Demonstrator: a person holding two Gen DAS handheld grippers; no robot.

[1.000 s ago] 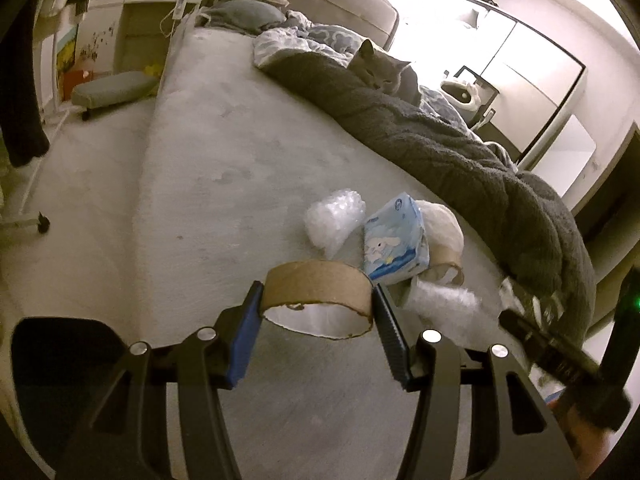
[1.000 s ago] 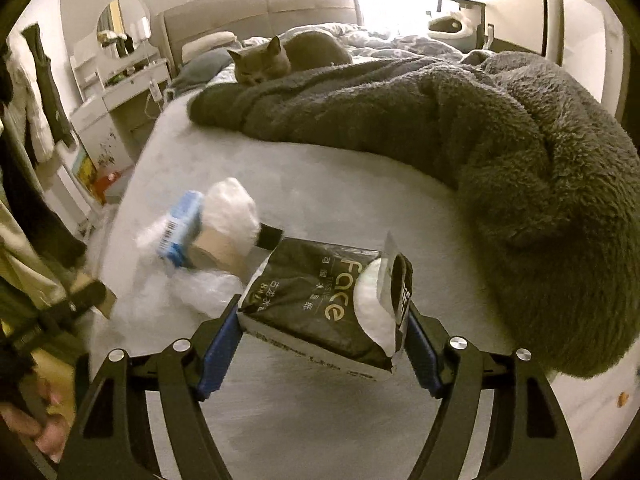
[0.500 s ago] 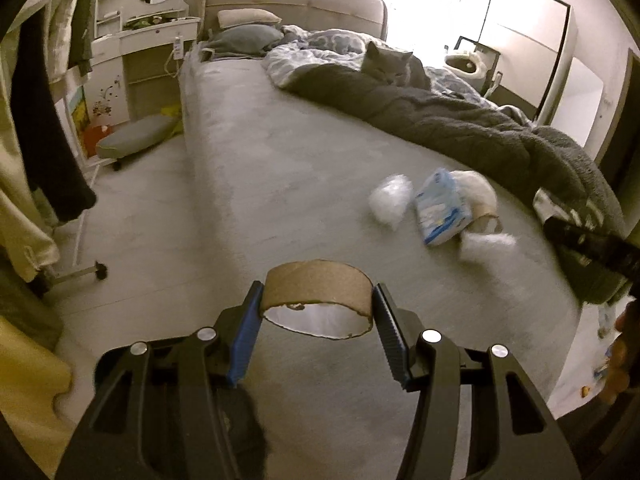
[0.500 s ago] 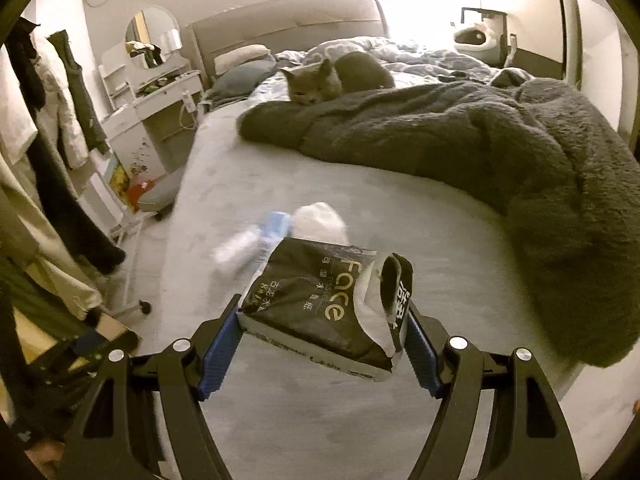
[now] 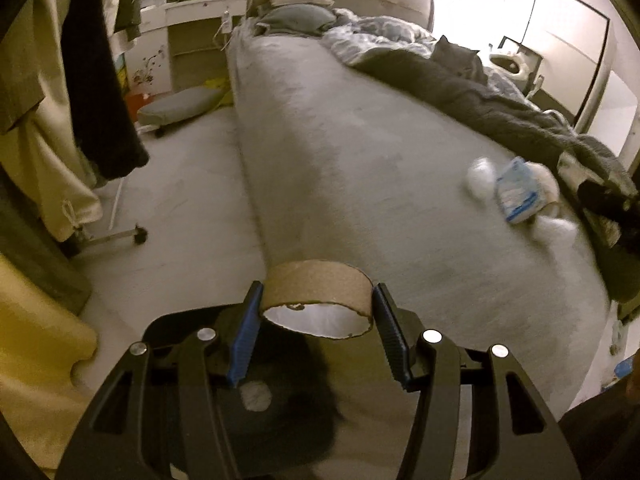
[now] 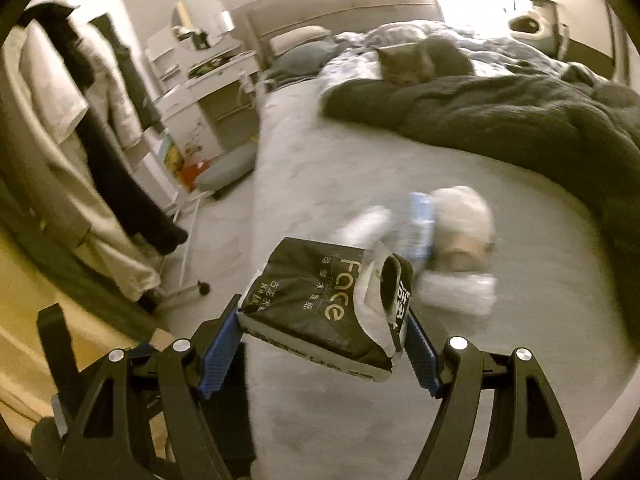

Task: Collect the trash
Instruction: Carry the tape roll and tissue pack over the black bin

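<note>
Left wrist view shows my left gripper [image 5: 316, 326] clamped across a light, crushable cardboard tape core [image 5: 317, 299], while my right gripper [image 6: 322, 340] pinches the soft, slippery tissue pack [image 6: 320, 304] by its sides above the bed [image 6: 520, 280].

Black gripper [image 5: 316, 332], blue ribbed pads [image 5: 242, 344]

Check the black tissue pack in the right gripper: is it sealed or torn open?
Torn open. The black tissue pack, clamped in the right gripper, has its flap peeled up, and white tissue shows through the gap.
</note>
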